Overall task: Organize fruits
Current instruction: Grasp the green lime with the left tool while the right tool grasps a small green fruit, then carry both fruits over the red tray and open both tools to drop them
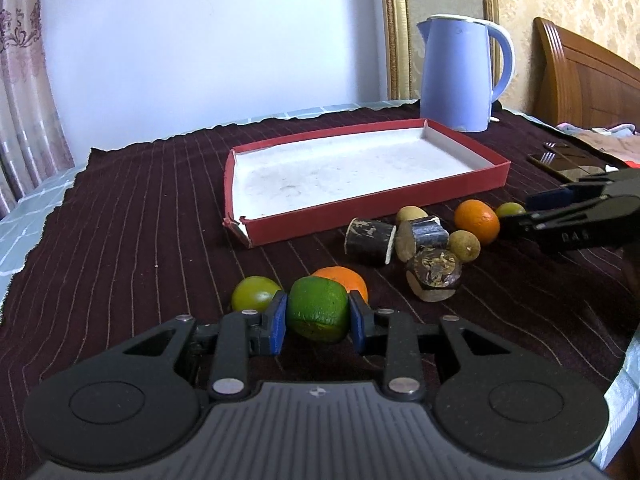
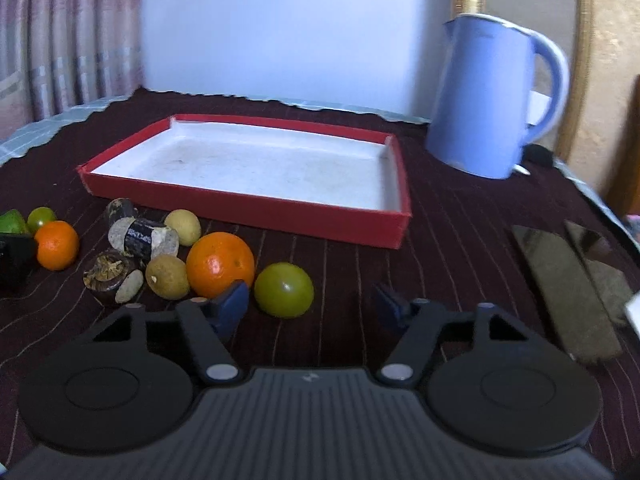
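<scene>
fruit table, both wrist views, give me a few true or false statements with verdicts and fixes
1. The left gripper has its fingers closed on a green fruit. True.
2. The red tray already holds two oranges. False: its white floor is bare; every fruit lies on the dark cloth.
3. The right gripper is open, holding nothing. True.
4. The blue kettle stands inside the tray. False: it stands on the cloth behind the tray's far corner.
5. A yellow-green fruit lies in front of the right gripper's fingers. True.
</scene>
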Demonstrator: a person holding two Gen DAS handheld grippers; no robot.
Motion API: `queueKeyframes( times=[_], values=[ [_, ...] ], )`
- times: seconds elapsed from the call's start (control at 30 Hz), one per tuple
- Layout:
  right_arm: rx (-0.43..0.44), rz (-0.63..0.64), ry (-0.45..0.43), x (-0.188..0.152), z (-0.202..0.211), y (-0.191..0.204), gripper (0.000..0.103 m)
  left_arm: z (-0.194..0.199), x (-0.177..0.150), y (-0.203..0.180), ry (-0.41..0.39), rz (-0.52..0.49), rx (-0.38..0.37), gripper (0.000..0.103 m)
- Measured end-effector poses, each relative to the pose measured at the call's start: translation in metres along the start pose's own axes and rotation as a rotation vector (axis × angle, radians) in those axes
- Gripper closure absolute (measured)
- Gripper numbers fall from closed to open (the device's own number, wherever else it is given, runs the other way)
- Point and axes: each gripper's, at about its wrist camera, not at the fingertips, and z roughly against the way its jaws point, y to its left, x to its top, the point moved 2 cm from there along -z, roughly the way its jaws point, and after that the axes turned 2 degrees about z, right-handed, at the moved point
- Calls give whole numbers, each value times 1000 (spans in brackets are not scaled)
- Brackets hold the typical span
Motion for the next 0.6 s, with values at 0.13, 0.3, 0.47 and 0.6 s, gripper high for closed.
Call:
queueKeyframes(
  times=[0.13,0.3,0.47,0.6],
  values=[
    [107,-17,6,4,-8,-10,59,-1,1,-3,-1,-4,4,72],
    [206,-60,17,4,-11,-19,73,-2,3,-4,1,0,8,72],
    [198,-95,8,2,-9,-22,74,-2,5,-4,2,6,8,72],
    [157,-120,-37,2,8,-19,74,-4,8,-4,2,13,16,72]
  ],
)
